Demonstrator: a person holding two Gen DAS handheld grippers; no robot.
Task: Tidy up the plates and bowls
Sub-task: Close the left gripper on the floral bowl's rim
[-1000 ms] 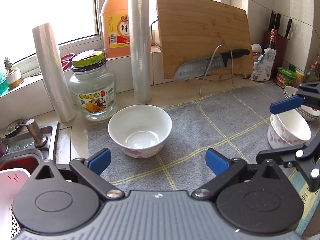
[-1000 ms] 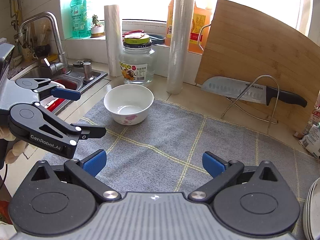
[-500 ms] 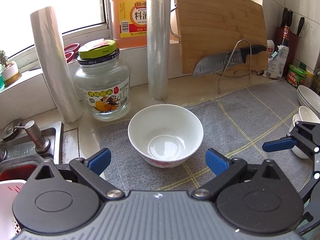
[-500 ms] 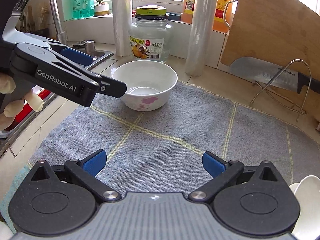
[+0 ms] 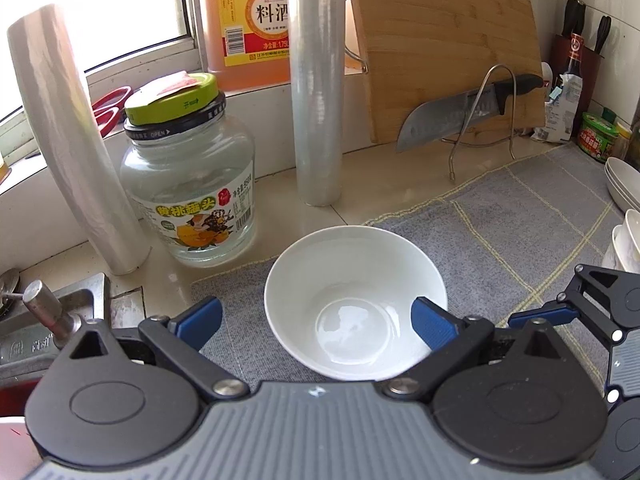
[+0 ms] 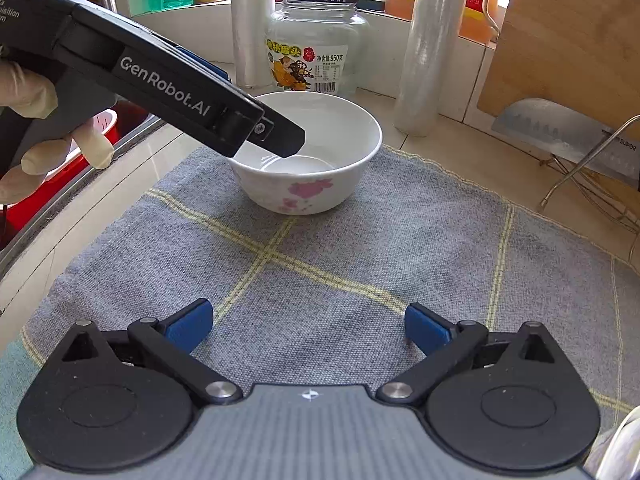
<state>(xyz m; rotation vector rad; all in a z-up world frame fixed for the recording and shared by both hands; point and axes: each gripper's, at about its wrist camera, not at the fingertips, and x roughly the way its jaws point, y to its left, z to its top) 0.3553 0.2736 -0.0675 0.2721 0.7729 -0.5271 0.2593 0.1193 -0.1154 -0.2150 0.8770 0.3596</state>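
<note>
The left gripper [image 5: 316, 320] has closed in on the white ceramic bowl with pink flowers [image 5: 355, 304] during the last second, its jaws still spread wide and empty, putting a grasp within reach. The bowl stands upright at the corner of the grey checked cloth [image 6: 320, 264] on the table, just in front of the clear glass jar with a green lid [image 5: 188, 184]. The gripper's right blue pad sits over the bowl's rim, the left one outside it. The right gripper [image 6: 308, 326], also wide open, hovers over bare cloth, well apart from the bowl.
</note>
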